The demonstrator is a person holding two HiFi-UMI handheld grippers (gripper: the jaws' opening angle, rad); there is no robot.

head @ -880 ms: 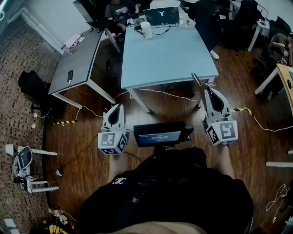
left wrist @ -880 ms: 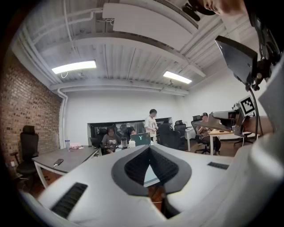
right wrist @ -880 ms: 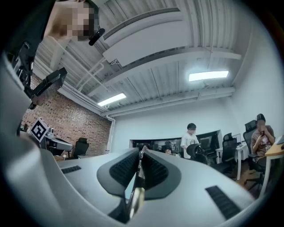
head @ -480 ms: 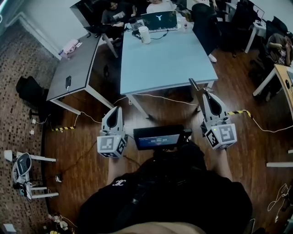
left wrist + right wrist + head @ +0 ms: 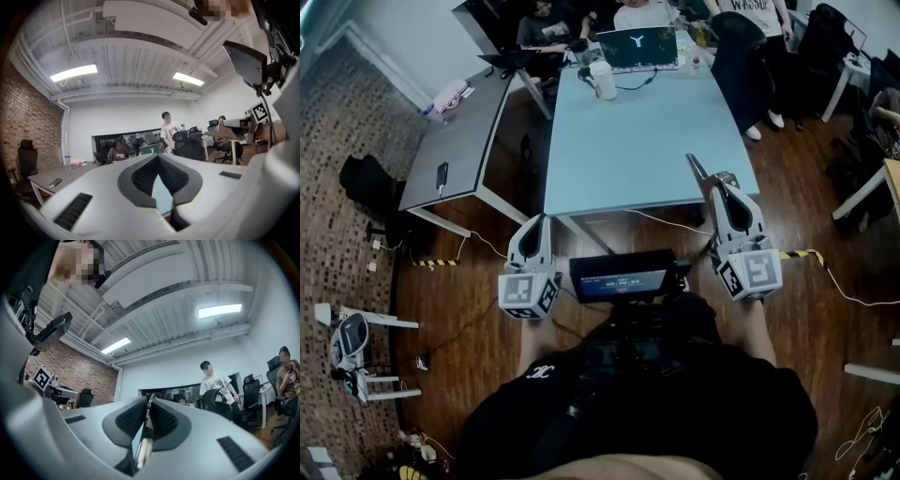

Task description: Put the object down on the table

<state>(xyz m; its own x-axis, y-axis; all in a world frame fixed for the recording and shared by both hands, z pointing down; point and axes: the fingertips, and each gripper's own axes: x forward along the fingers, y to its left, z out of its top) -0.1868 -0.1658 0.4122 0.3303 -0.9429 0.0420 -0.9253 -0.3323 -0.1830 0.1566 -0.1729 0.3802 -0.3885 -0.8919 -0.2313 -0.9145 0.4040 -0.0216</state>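
Observation:
A thin, flat metal utensil (image 5: 697, 169) sticks out forward from my right gripper (image 5: 718, 186), its tip over the near right edge of the light blue table (image 5: 642, 131). Seen from the right gripper view, the utensil (image 5: 142, 446) runs edge-on between the ribbed pads (image 5: 129, 419), and the right gripper (image 5: 149, 400) is shut on it. My left gripper (image 5: 534, 221) hangs just short of the table's near left corner. In the left gripper view the left gripper (image 5: 157, 156) is shut, fingertips touching, with nothing held.
A laptop (image 5: 637, 47) and a white cup (image 5: 602, 80) stand at the table's far end, where people sit and stand. A grey table (image 5: 459, 141) with a phone (image 5: 442, 175) lies to the left. A black chair (image 5: 736, 52) is at the right. Cables cross the wooden floor.
The table has come closer. Both grippers have moved forward toward its near edge, and the utensil's tip now reaches over the edge. Both grips look unchanged.

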